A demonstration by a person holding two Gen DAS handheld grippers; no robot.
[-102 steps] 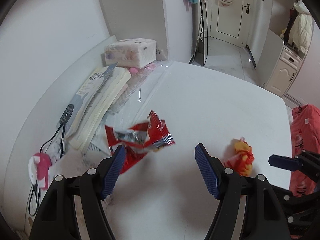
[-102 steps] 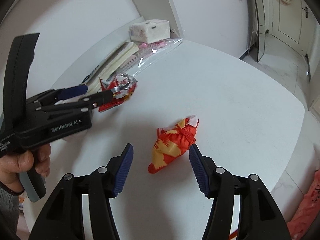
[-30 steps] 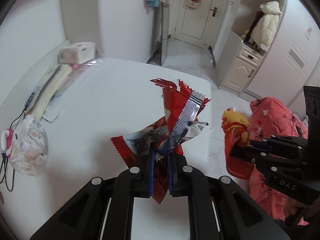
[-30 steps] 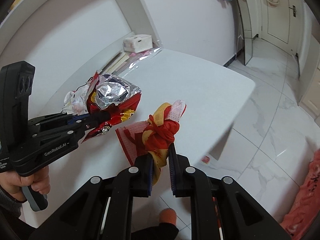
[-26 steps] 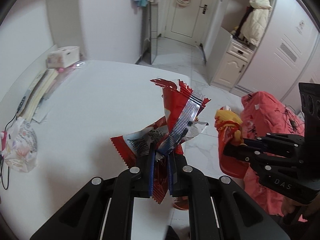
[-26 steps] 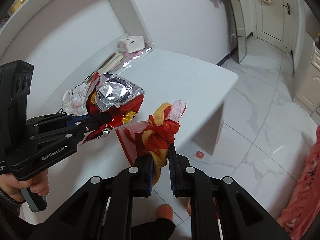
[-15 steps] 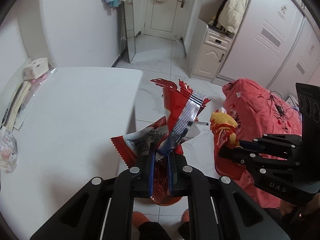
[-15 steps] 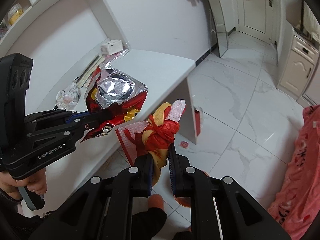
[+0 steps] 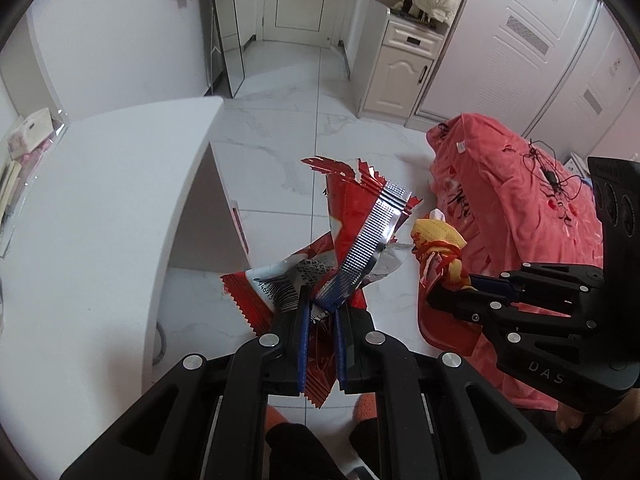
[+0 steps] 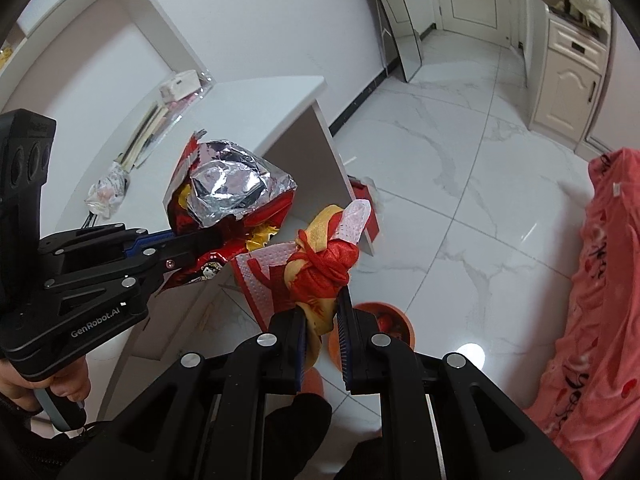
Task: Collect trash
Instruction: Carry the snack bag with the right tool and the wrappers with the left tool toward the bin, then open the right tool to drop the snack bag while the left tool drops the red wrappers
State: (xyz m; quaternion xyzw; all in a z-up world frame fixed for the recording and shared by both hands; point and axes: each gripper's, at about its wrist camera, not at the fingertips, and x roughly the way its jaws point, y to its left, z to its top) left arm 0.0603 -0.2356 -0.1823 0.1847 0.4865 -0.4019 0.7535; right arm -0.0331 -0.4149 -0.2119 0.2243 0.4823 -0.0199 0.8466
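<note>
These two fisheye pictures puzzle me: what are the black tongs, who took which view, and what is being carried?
No robot here: a person holds a pair of hand-operated tongs in each hand, each with a camera looking along its fingers. The left view shows the left tongs shut on a torn red snack wrapper; the right tongs clamp a knotted red-and-yellow bag. Each tool also appears in the other's picture. Both hang over the marble floor, beside the white table. An orange bin sits on the floor below.
</note>
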